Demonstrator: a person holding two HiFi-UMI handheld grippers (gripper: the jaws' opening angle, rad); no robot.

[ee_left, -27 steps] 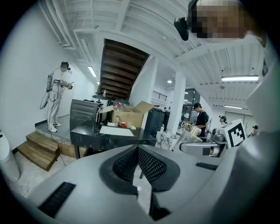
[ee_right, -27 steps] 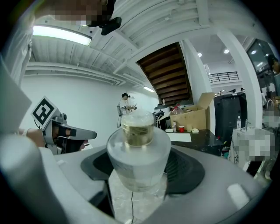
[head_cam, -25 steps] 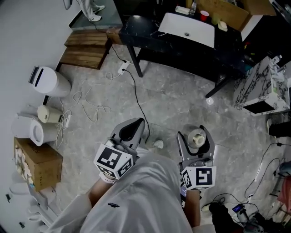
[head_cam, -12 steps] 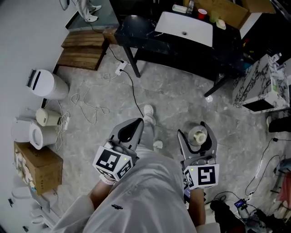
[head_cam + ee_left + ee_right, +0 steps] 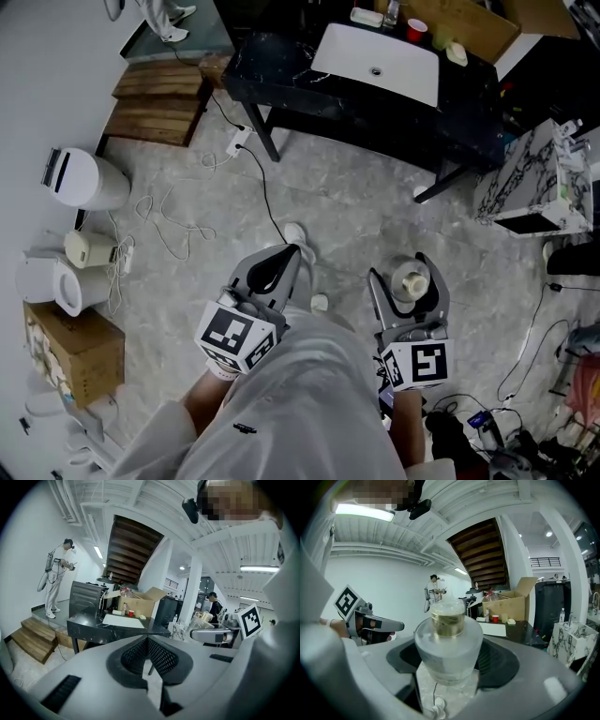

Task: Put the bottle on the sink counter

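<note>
A: First entry, the task's thing?

B: Bottle (image 5: 448, 641). Frosted glass, gold collar, clear cap, upright. It sits between the jaws of the right gripper (image 5: 410, 274), over the grey floor (image 5: 375, 206), at the near side and well apart from the counter.

A: Right gripper, condition?

B: Jaws spread wide and clamped on the bottle's body, one on each side.

A: Left gripper (image 5: 281, 258)?

B: Jaws brought together, with nothing between them. It is level with the right gripper and to its left, also over the floor.

A: Counter?

B: Counter (image 5: 281, 61), black, on the far side. A white basin (image 5: 375, 61) is set in its top. A red cup (image 5: 416, 30) stands at the far edge beside a cardboard box (image 5: 469, 23).

A: Other floor items?

B: Wooden steps (image 5: 155, 103), far left. White bin (image 5: 80, 178) and kettle (image 5: 42, 281) along the left wall, with a box (image 5: 75, 352) nearer. A black cable (image 5: 267, 202) runs from the counter toward the person. Marbled box (image 5: 530, 183), right. A loose tangle of cables lies near right.

A: Persons?

B: One stands beyond the steps, seen in both gripper views. Another is far right in the left gripper view.
</note>
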